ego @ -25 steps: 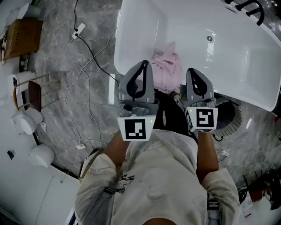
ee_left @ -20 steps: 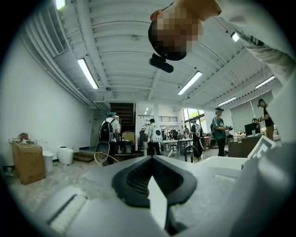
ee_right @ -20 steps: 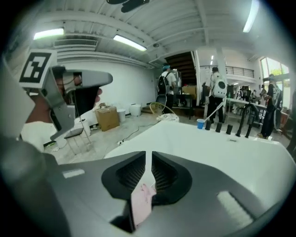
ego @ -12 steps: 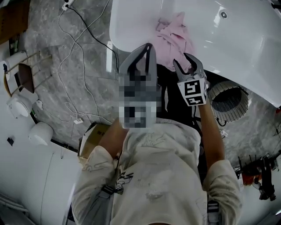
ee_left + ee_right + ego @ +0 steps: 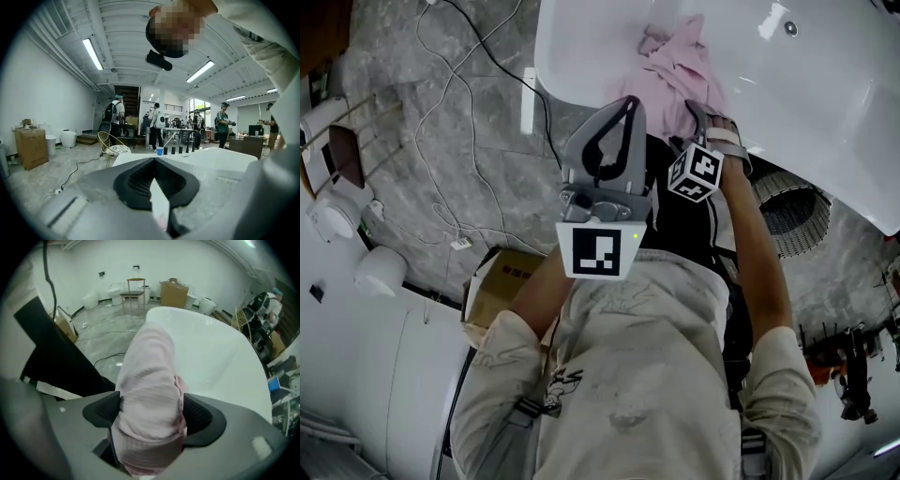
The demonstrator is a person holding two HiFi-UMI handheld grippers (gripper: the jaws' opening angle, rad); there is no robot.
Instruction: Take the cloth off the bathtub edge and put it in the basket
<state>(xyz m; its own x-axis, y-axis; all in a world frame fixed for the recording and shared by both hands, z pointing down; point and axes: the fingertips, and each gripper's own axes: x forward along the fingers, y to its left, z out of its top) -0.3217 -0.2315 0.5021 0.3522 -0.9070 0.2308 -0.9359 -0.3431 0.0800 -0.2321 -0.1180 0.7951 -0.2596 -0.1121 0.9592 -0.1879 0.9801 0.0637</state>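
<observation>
The pink cloth [image 5: 680,70] hangs over the near edge of the white bathtub [image 5: 825,103]. My right gripper [image 5: 712,122] points steeply down at that edge. Its jaws have just been opening and stand wide, with a fold of the cloth [image 5: 150,380] between the pads [image 5: 201,416]; I see no squeeze on it. My left gripper [image 5: 626,101] hovers level just left of the cloth, shut and empty, and its tips [image 5: 153,161] meet in front of the tub rim. The ribbed round basket [image 5: 792,211] stands on the floor right of my right arm, beneath the tub's side.
A black object [image 5: 675,220] lies on the floor under my hands. A cardboard box [image 5: 502,291] sits at my left. Cables [image 5: 459,112] run over the grey floor, with a chair [image 5: 342,155] and white fixtures [image 5: 380,272] further left. Several people stand behind the tub in the left gripper view.
My right gripper has dropped to the tub edge, rolled over and opened its jaws around the cloth. The left gripper has sunk a little and stays shut.
</observation>
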